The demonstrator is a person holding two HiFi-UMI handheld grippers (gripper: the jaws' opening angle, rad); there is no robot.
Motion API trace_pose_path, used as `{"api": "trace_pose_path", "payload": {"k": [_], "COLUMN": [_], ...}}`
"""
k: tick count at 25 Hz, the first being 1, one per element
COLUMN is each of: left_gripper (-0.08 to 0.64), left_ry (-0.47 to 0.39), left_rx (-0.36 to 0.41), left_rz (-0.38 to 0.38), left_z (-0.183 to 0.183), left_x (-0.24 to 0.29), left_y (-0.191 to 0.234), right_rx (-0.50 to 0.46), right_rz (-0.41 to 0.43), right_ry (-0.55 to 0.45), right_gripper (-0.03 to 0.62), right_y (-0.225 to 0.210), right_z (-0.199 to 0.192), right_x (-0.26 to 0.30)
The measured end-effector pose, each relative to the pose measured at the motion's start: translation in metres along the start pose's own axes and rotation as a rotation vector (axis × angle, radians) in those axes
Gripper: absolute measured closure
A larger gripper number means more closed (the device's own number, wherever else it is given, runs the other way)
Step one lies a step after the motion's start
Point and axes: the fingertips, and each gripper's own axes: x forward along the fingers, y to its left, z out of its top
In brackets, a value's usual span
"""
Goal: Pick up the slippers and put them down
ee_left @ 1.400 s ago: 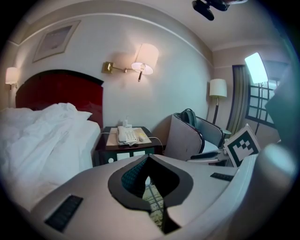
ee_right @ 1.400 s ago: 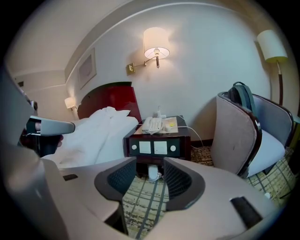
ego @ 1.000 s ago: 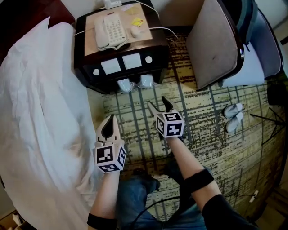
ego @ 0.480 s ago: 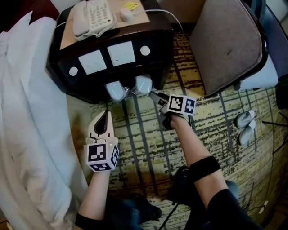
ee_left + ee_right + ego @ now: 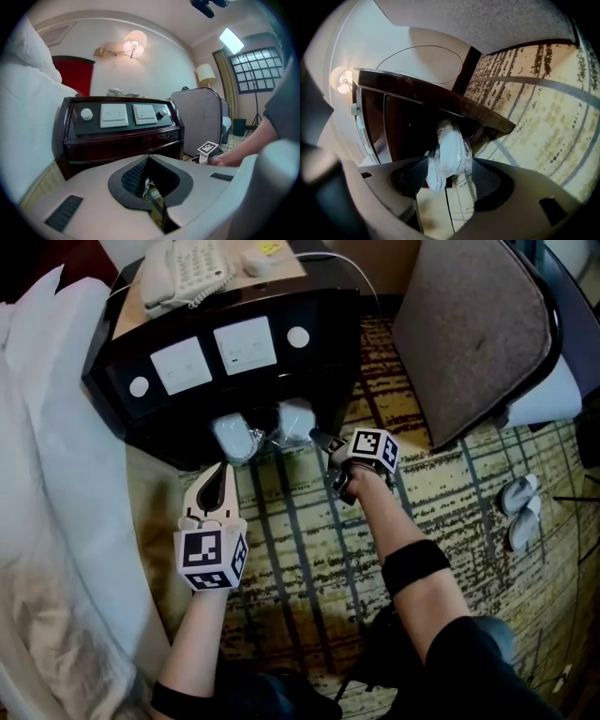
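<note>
Ahead of my cream right gripper [image 5: 321,441], white slippers [image 5: 295,418] in clear wrap sit under a dark brown nightstand [image 5: 319,371] with white switch plates [image 5: 245,343], on beige carpet [image 5: 300,559] gridded with dark streaky lines.

The left gripper [image 5: 149,161] and right gripper [image 5: 449,176] both have smooth cream shells. Their jaws are lined with black cross-hatched pads, and a small black rectangle is set into each shell. Each gripper carries a white cube printed with black square markers: the left cube [image 5: 212,562] and the right cube [image 5: 377,450]. The person wears a dark sleeve [image 5: 473,662], a black forearm band [image 5: 413,564] on the right arm, and a black wristband [image 5: 178,700] on the left.
</note>
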Motion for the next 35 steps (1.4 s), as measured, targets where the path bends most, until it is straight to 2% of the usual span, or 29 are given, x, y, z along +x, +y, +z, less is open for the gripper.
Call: {"api": "trace_pose_path", "payload": {"k": [5,10,14,17,19,20,21,23,29,35], "left_gripper": [0.560,0.560,0.560,0.560,0.560,0.560,0.560,0.560,0.560,0.560], "left_ry": [-0.007,-0.009,-0.004,0.001,0.008,0.012,0.015,0.015,0.007,0.001], "left_rx": [0.011,0.028,0.057,0.044,0.043,0.045,0.047,0.053,0.061,0.056], "left_rz": [-0.006,-0.002,-0.012,-0.013,-0.011,-0.010,-0.009,-0.010,-0.006,-0.010], "left_z": [-0.001,-0.001,0.000,-0.006,-0.011,-0.012,-0.012,-0.011,-0.010,-0.010], "left_x": [0.002,0.002,-0.004,-0.009,-0.011,-0.012,-0.012,-0.013,-0.011,-0.006], "left_y": [0.000,0.000,-0.005,-0.001,0.002,0.003,0.003,0.003,0.007,0.009], "right_rx": [0.026,0.141,0.158,0.152,0.102,0.101,0.112,0.128,0.077,0.097], "right_rz": [-0.029,0.027,0.060,0.109,0.115,0.124,0.137,0.156,0.147,0.177], "right_ry": [0.001,-0.052,-0.078,-0.105,-0.105,-0.109,-0.114,-0.123,-0.112,-0.118], "right_gripper": [0.278,0.253,0.252,0.258,0.347,0.423,0.447,0.459,0.468,0.469], "right_y": [-0.014,-0.016,-0.017,-0.009,-0.006,-0.004,-0.003,0.000,0.001,0.010], "right_z": [0.000,-0.002,0.003,0.006,0.007,0.007,0.008,0.009,0.012,0.010], "right_x": [0.013,0.036,0.044,0.052,0.053,0.054,0.053,0.052,0.040,0.023]}}
